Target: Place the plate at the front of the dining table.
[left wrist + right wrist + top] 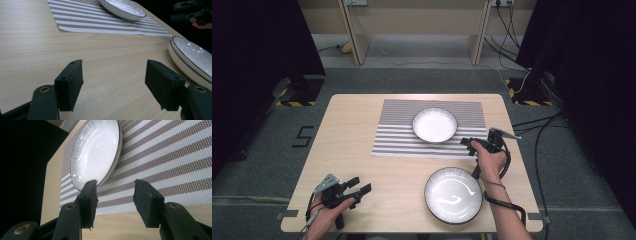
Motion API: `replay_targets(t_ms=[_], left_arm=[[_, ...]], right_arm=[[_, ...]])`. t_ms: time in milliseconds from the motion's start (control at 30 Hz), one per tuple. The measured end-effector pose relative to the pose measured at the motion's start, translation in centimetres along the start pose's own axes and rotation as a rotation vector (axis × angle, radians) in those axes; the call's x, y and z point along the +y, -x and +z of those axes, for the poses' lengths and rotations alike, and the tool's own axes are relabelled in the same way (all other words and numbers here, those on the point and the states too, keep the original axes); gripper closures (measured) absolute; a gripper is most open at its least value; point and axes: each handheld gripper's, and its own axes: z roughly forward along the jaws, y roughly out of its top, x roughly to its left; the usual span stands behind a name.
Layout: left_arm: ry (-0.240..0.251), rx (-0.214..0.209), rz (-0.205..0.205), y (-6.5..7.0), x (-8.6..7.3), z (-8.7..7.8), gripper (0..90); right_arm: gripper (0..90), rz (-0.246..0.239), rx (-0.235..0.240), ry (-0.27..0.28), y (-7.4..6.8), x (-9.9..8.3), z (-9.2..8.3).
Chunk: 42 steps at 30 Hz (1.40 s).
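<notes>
The right gripper (473, 145) is hovering open just beside the mat (402, 142), facing the bowl (435, 124) on it; the left gripper (360, 185) is idling open, well apart. Closing too shallowly risks the bowl's slick rim slipping free; the near bowl (453, 194) is sitting close under the right forearm.

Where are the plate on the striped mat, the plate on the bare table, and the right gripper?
Plate on the mat (435, 125), high view, its white centre.
Plate on the bare table (453, 195), high view, its centre.
Right gripper (471, 146), high view, between its fingertips.

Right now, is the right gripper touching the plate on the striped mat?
Apart. The high view shows the right gripper open beside the plate, with striped mat showing between them.
</notes>
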Motion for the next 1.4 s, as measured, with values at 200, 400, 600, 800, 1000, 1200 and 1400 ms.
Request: replay_targets(t_ms=[200,400,600,800,1000,1200,1400], left_arm=[[0.0,-0.002,0.0,0.0,0.0,0.0,30.2],[-0.001,-0.001,0.0,0.1,0.0,0.0,30.1],[-0.001,-0.003,0.0,0.1,-0.1,0.0,30.1],[-0.001,-0.004,0.0,0.1,-0.1,0.0,30.1],[0.002,-0.003,-0.001,0.1,0.0,0.0,30.1],[0.007,-0.003,-0.004,0.1,0.0,-0.1,30.0],[0.009,-0.005,-0.007,0.1,0.0,-0.1,30.0]], right_arm=[[53.4,-0.005,0.009,-0.005,0.1,-0.7,-0.6],[53.1,-0.013,0.017,0.0,0.2,-1.2,-1.6],[53.0,-0.018,0.018,-0.001,0.5,-2.1,-2.2],[52.9,-0.017,0.013,-0.002,1.2,-2.8,-2.8],[52.8,-0.019,0.02,-0.005,1.4,-3.5,-3.3],[52.7,-0.026,0.031,-0.002,1.4,-3.8,-3.9],[52.6,-0.043,0.028,-0.003,1.2,-4.4,-4.4]])
